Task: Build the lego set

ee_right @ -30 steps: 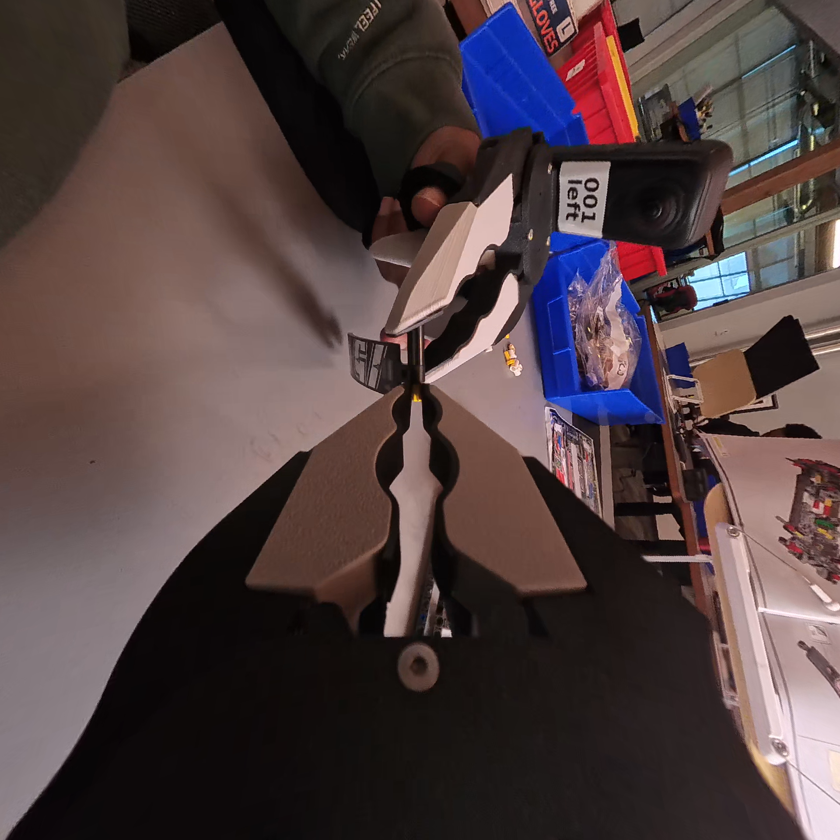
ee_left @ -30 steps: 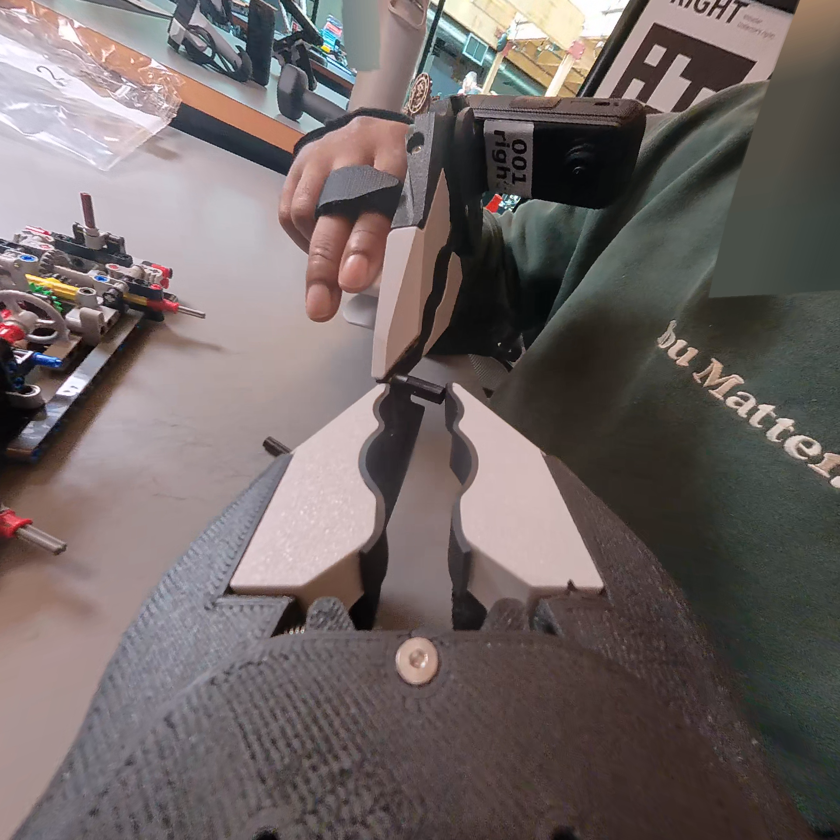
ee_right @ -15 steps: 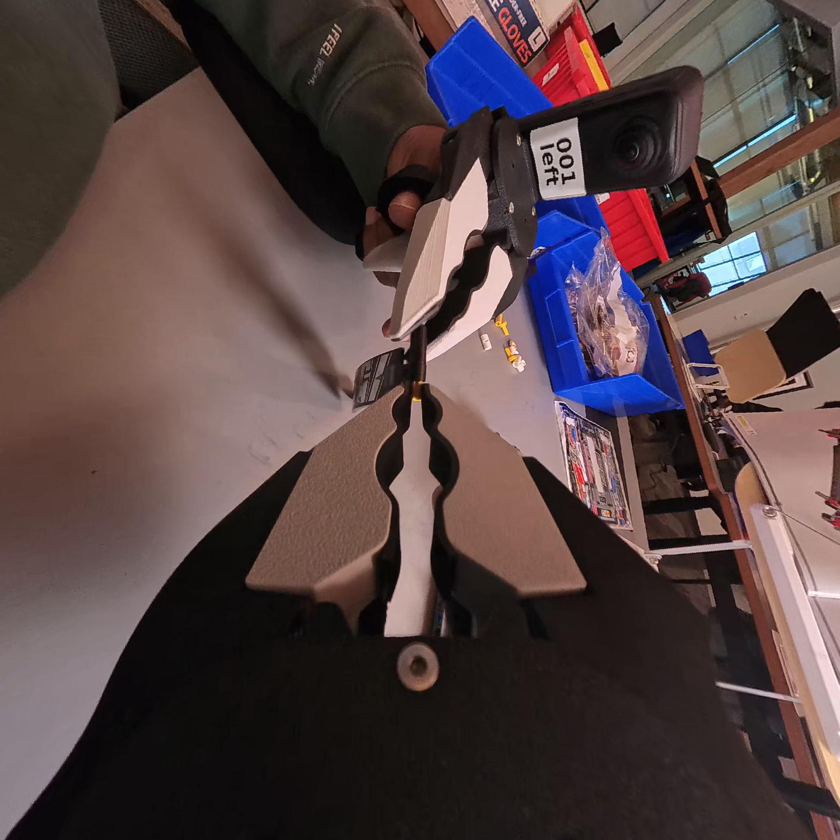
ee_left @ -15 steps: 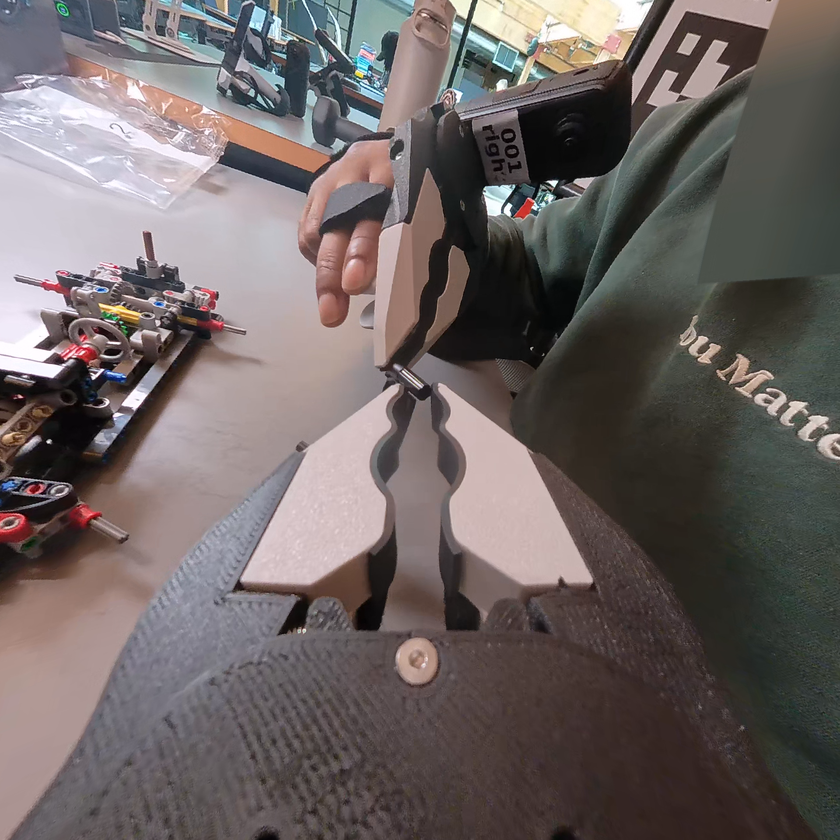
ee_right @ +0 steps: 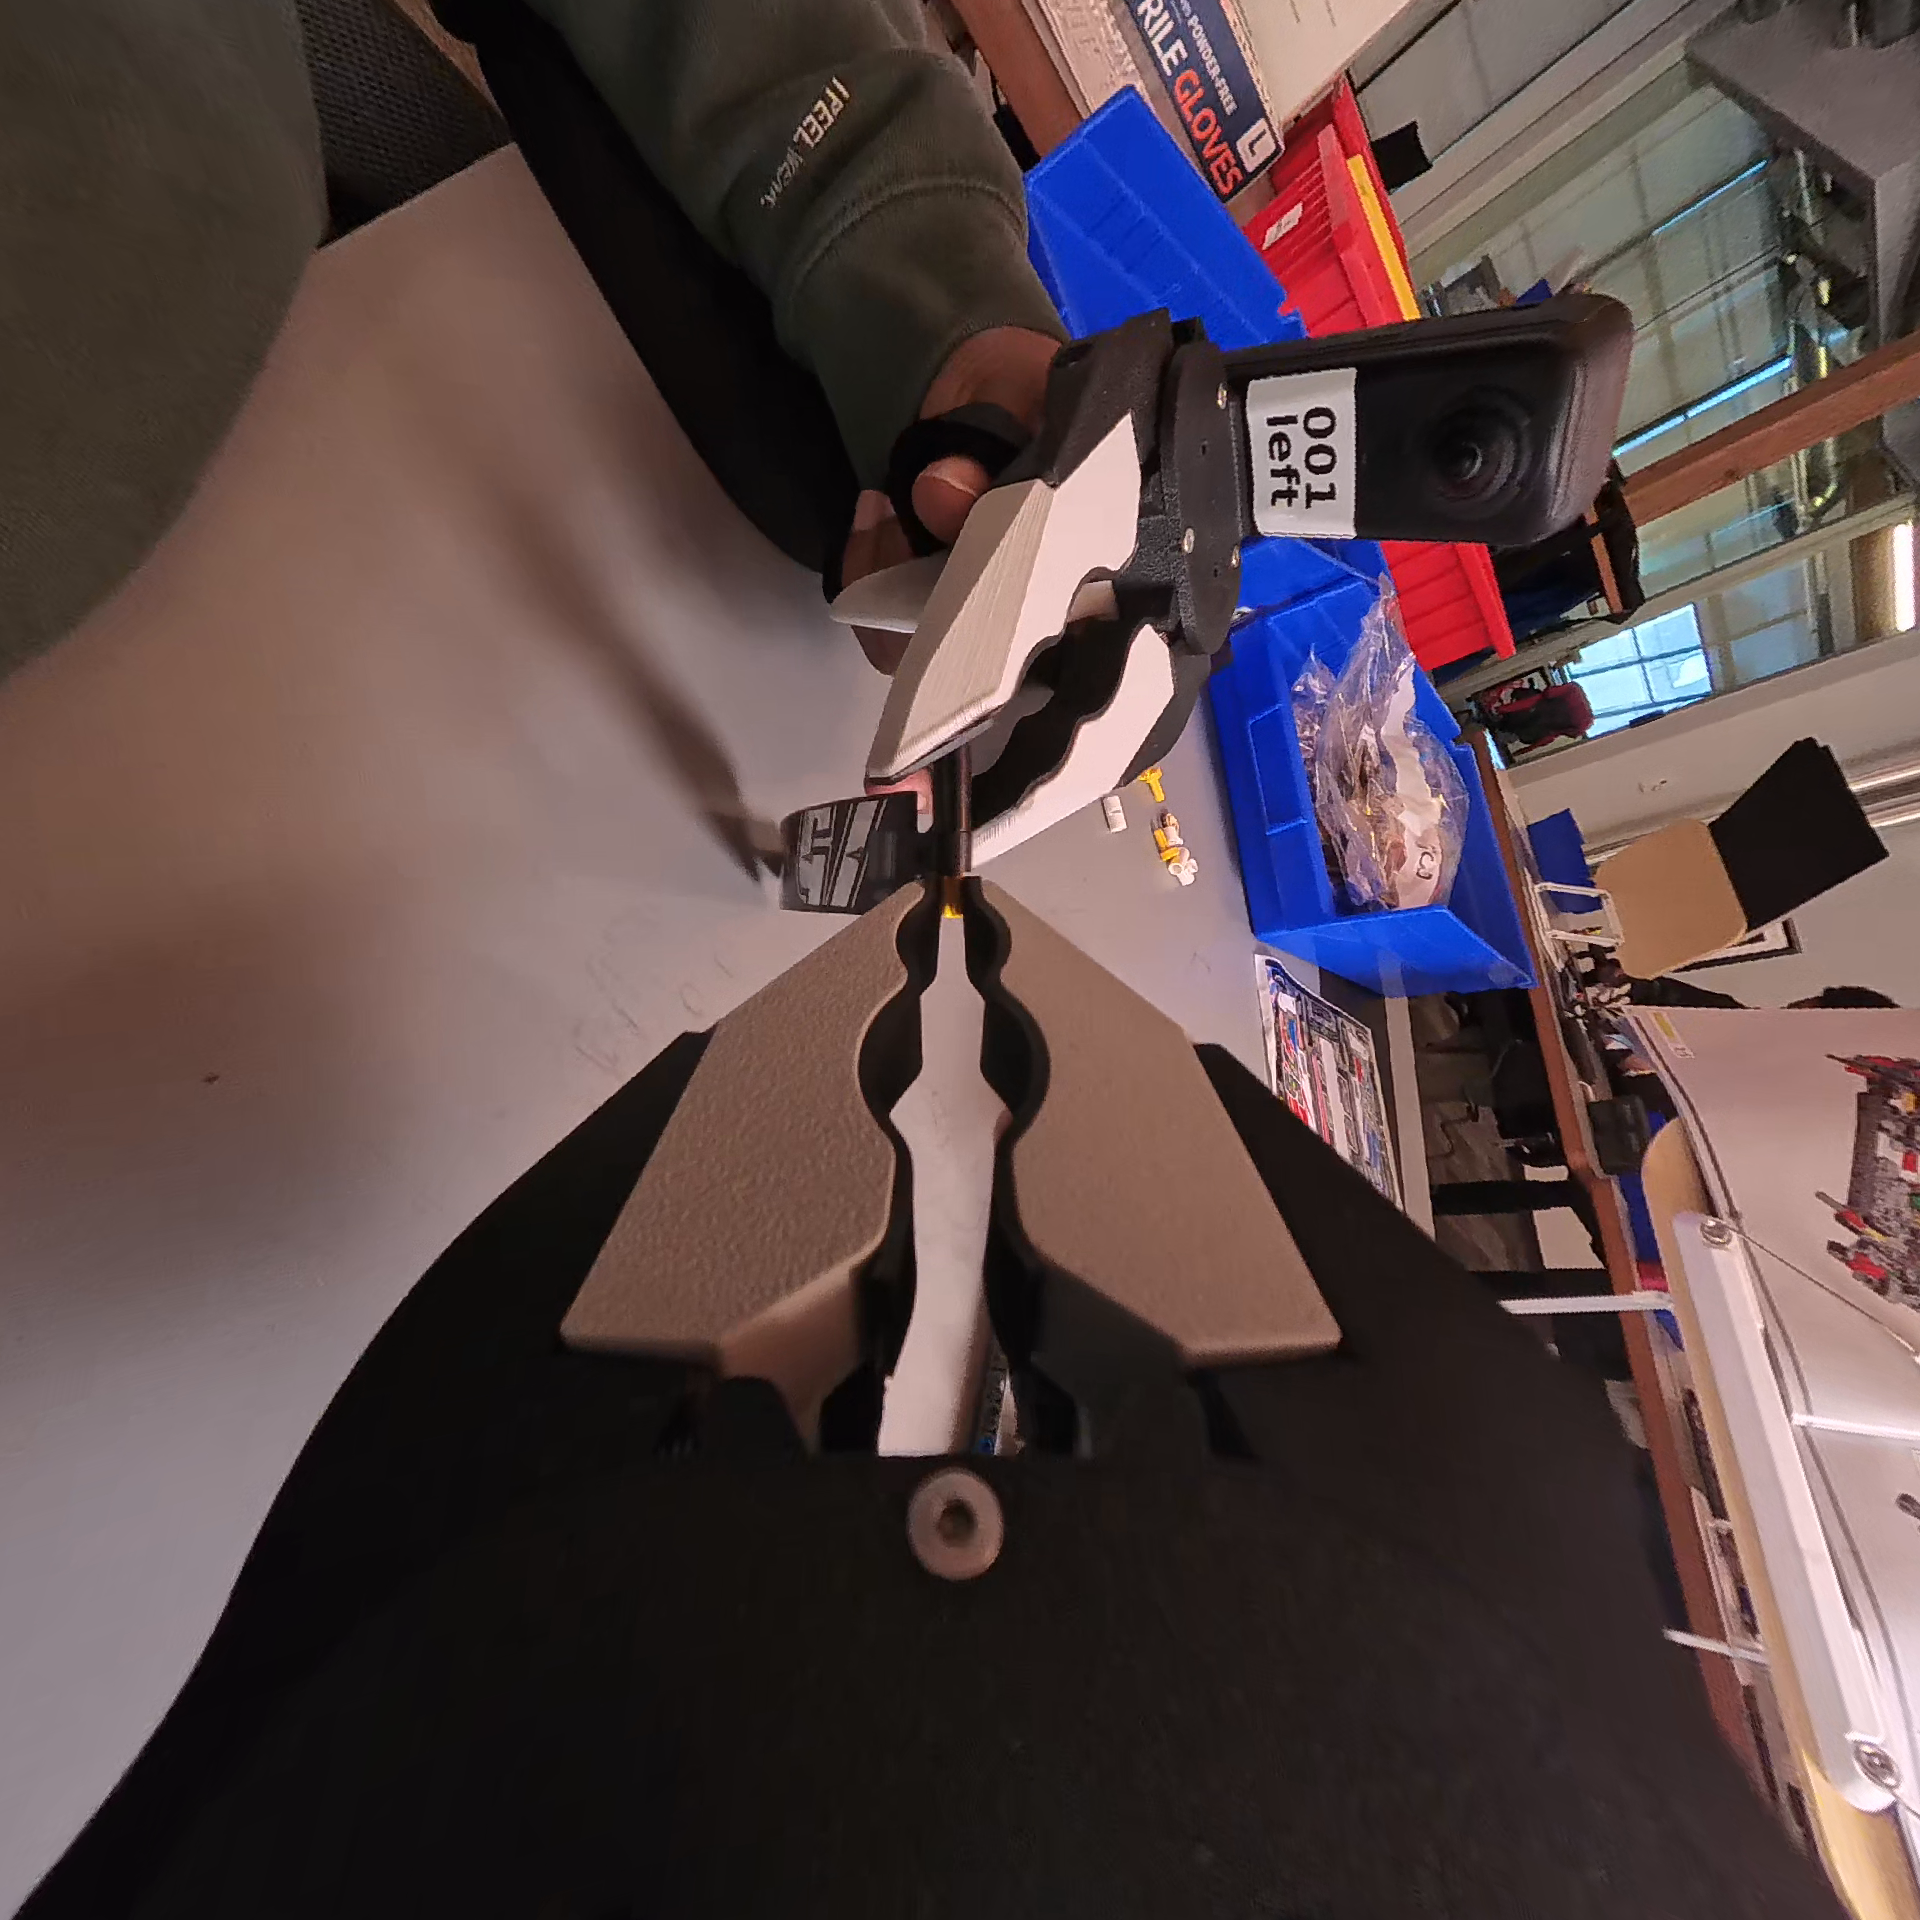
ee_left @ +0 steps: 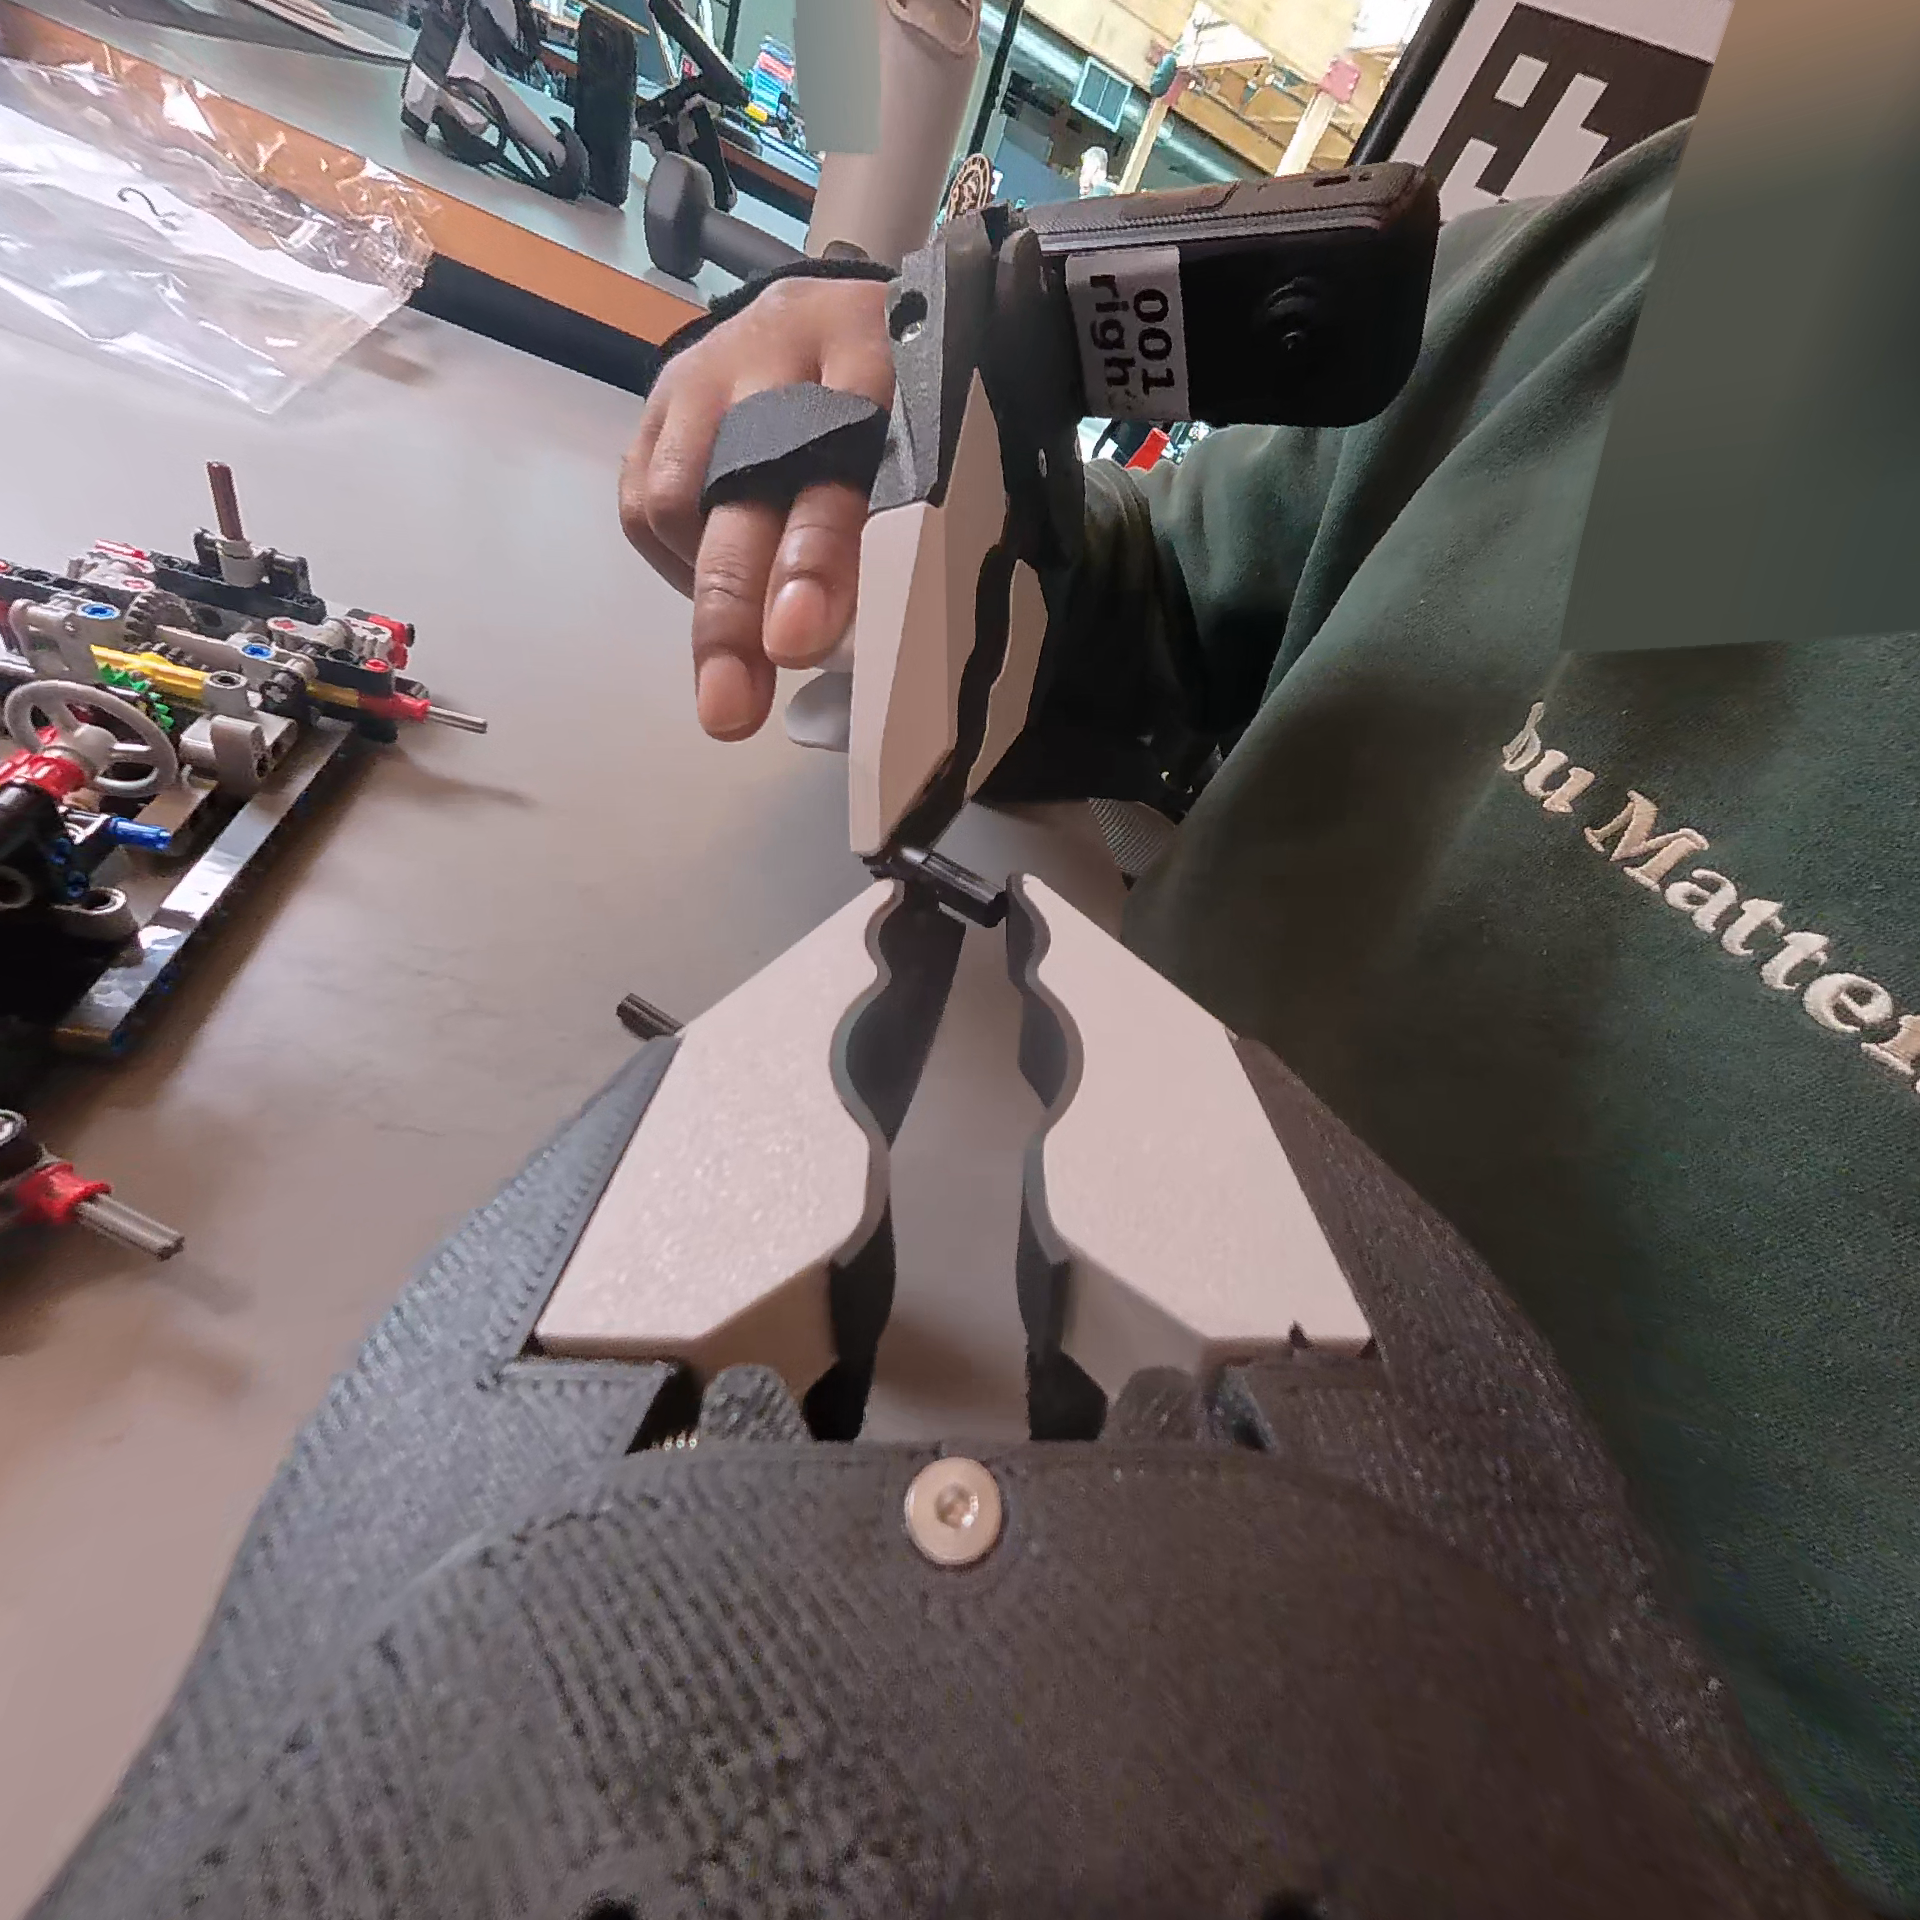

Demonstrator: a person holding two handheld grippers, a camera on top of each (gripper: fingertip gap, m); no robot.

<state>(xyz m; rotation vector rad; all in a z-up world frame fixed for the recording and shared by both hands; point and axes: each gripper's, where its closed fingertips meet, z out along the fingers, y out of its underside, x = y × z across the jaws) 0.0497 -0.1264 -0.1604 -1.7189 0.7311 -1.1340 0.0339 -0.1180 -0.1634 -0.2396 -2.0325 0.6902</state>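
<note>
Here, tip to tip above the desk: left gripper jaws clamp a black pin crosswise; right gripper jaws pinch a small yellow-tipped piece, directly ahead.

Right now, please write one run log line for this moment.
left gripper: shut on black pin | right gripper: shut on yellow piece | tips meeting above table

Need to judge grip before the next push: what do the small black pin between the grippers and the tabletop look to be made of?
The black pin looks like hard moulded plastic: slightly glossy, with a crisp collar. The tabletop looks like smooth matte grey laminate with soft reflections, though painted board is possible.
</note>
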